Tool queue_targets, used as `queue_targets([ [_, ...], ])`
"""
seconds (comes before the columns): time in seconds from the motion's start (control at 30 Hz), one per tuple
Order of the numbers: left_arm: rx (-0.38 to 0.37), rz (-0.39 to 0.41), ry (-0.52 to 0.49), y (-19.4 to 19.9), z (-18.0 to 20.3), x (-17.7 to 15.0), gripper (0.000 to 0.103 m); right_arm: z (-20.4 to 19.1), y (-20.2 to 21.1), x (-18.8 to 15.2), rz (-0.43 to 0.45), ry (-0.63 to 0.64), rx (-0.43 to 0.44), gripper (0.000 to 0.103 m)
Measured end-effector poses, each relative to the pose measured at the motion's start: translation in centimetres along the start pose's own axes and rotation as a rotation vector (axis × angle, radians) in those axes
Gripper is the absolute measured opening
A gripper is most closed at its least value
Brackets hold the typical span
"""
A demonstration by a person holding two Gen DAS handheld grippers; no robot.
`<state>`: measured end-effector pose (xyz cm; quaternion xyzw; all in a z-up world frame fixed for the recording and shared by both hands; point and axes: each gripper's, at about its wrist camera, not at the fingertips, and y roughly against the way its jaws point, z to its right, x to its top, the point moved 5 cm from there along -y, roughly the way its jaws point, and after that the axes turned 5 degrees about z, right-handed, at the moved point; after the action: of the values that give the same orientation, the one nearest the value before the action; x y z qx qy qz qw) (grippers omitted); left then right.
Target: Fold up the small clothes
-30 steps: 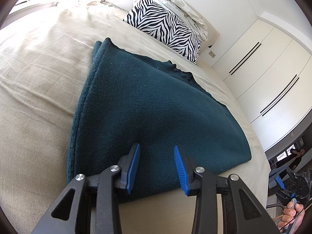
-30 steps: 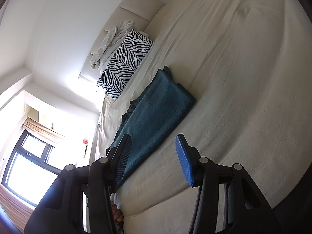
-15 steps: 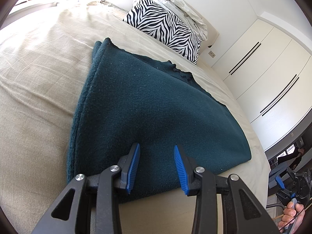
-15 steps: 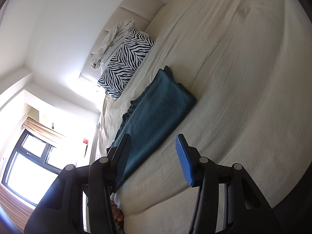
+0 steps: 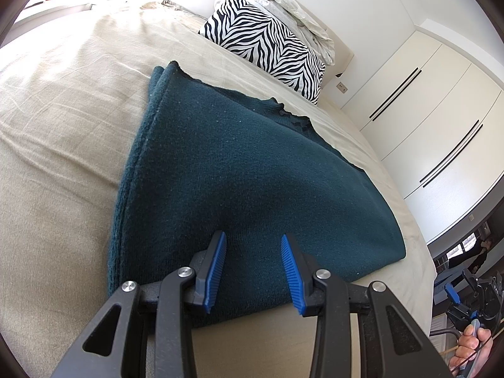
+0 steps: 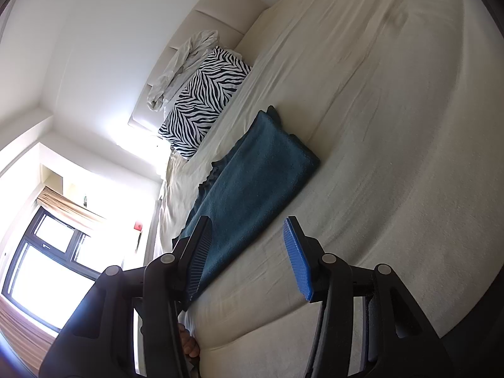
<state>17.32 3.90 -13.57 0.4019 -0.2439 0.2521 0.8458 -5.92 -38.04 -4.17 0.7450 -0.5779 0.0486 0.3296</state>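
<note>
Folded teal sweater on the bed bears no readable label

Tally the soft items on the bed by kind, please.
Folded dark teal knitted garment: 1
Zebra-striped black-and-white pillow: 1
Crumpled off-white cloth behind that pillow: 1
Total: 3

Home bedroom: wide bed under beige sheet, zebra-print pillow against padded headboard, white built-in wardrobe, curtained window.
</note>
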Motion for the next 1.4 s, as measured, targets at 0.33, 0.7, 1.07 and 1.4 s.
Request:
queue_targets([
  [0.33, 0.000, 0.000, 0.000, 0.0, 0.0, 0.0, 0.040, 0.0, 0.0, -0.1, 0.002, 0.001, -0.001, 0.047],
  [0.7, -0.001, 0.002, -0.001, 0.0, 0.0, -0.1, 0.040, 0.0, 0.0, -0.2, 0.001, -0.001, -0.001, 0.047],
  [1.07, -0.001, 0.004, -0.002, 0.0, 0.0, -0.1, 0.040, 0.5, 0.2, -0.3, 0.003, -0.002, -0.015, 0.053],
  [1.4, 0.023, 0.087, 0.061, 4.8, 0.1, 0.7, 0.070, 0.7, -0.5, -0.4, -0.013, 0.007, -0.013, 0.053],
])
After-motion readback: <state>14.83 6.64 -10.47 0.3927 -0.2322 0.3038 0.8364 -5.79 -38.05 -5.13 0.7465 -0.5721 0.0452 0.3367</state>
